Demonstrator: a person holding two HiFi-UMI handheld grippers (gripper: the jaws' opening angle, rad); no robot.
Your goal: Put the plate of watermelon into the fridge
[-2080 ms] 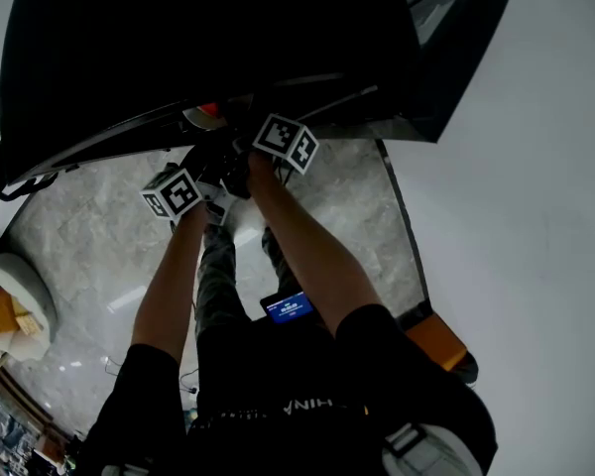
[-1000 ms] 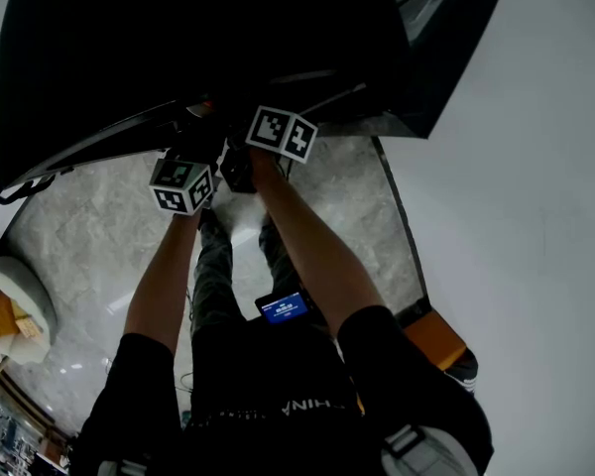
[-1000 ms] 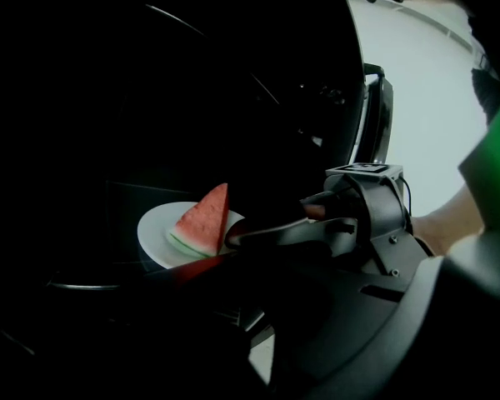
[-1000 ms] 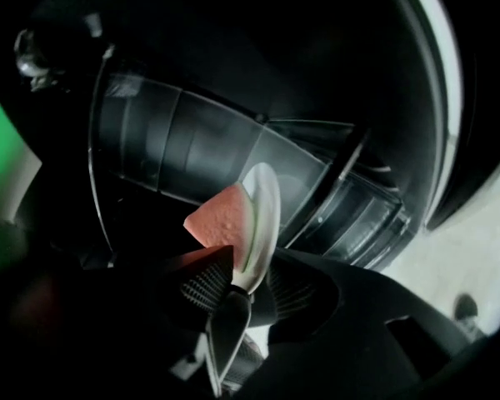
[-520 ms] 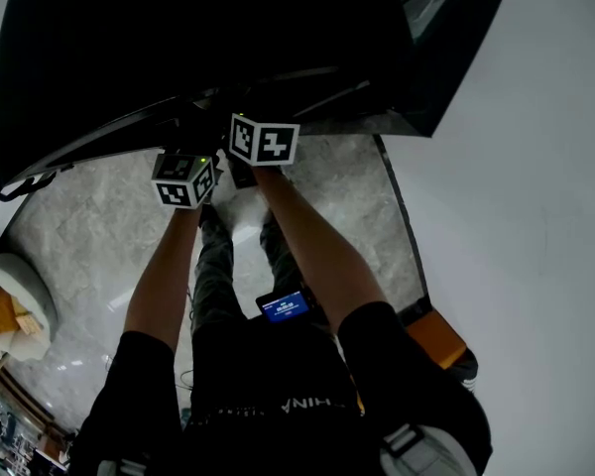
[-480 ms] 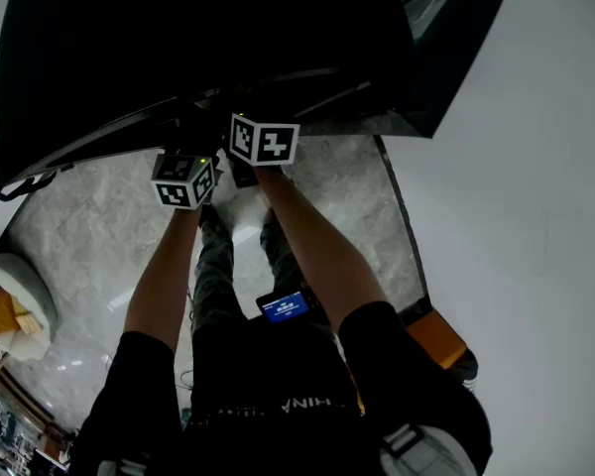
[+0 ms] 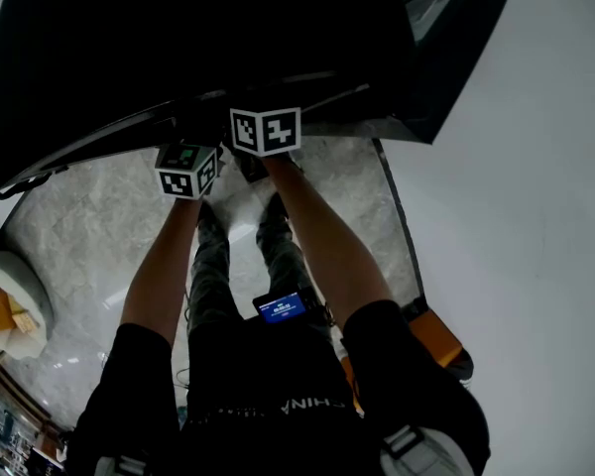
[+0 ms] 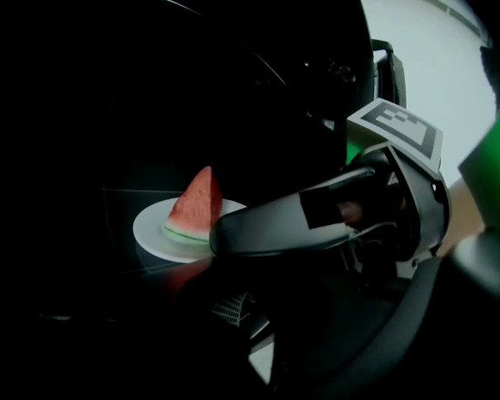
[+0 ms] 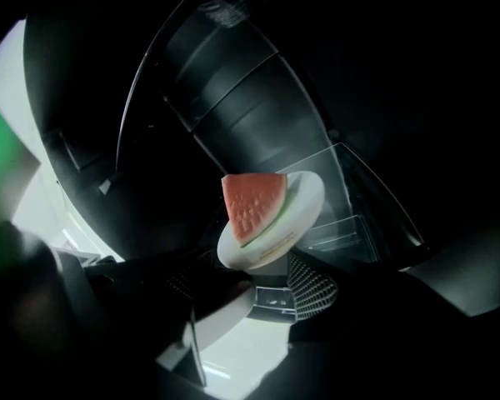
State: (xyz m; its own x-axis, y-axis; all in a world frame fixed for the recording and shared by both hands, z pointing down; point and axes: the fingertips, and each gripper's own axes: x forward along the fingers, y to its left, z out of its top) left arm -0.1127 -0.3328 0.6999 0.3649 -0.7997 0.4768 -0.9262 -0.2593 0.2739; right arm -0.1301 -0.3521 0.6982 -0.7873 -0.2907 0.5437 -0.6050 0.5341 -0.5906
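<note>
A white plate [image 9: 305, 200] with a red watermelon wedge [image 9: 252, 201] rests on a glass shelf [image 9: 362, 202] inside the dark fridge [image 7: 178, 38]. My right gripper [image 9: 250, 278] is just behind the plate's near rim, its jaws opening, and the mesh pads stand clear of the rim. The left gripper view shows the same plate [image 8: 154, 236] and wedge [image 8: 198, 205], with the right gripper's grey finger [image 8: 283, 227] reaching to the plate's edge. My left gripper's own jaws are lost in the dark. Both marker cubes, left [image 7: 186, 170] and right [image 7: 265, 130], sit at the fridge's mouth.
The fridge door [image 7: 461, 28] stands open at the right, beside a white wall [image 7: 545, 216]. Below is a marble floor [image 7: 79, 226] with the person's legs and a small lit screen [image 7: 281, 307] at the waist. A cushioned seat [image 7: 10, 296] is at the far left.
Both marker cubes have shifted up toward the fridge opening and the right one has turned. The red bit of watermelon seen earlier at the fridge's edge is now out of the head view.
</note>
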